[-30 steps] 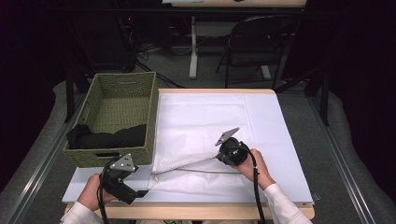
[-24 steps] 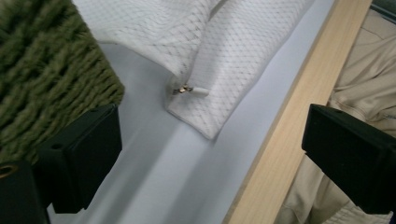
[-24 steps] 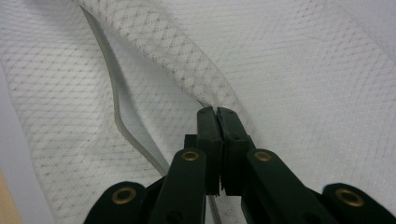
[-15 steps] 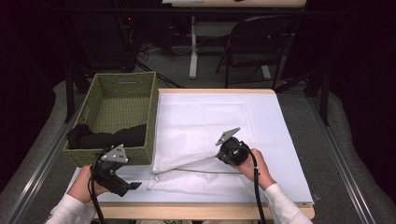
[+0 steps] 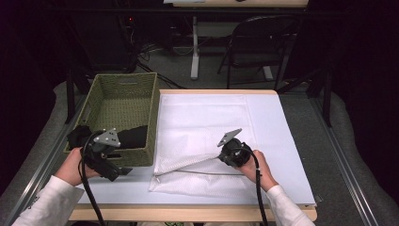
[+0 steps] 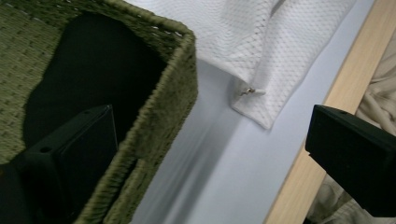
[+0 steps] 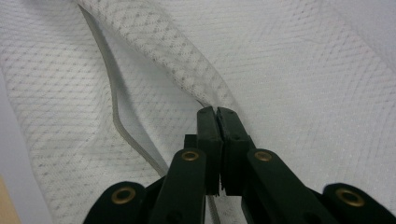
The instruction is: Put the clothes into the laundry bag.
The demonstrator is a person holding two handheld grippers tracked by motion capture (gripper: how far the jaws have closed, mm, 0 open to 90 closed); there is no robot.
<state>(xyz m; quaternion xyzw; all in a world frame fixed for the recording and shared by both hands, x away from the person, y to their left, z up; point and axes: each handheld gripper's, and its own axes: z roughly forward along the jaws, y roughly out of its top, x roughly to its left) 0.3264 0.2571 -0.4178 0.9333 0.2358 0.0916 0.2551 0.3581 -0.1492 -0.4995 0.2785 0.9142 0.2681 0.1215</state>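
Right tool pinching mesh bag open; left tool now at the basket.

Since 1 second ago the left tool (image 5: 123, 171) has lifted off the desk's near edge and shifted to the near corner of the green woven basket (image 5: 123, 87); its jaws stand spread and empty, 1 over the black cloth (image 5: 133, 136) inside the basket, as the left gripper view shows. The right tool (image 7: 217, 113) has not moved: jaws pressed together on the upper lip of the white mesh bag (image 5: 202, 122), holding the zippered mouth raised. Judgement: bag is held ready, next is fetching the black cloth for loading. Bag lies flat mid-desk, just right of the basket. Desk (image 5: 291, 141) has a white top with a wooden edge; dark room behind, grey carpet, a folding chair (image 5: 263, 42).
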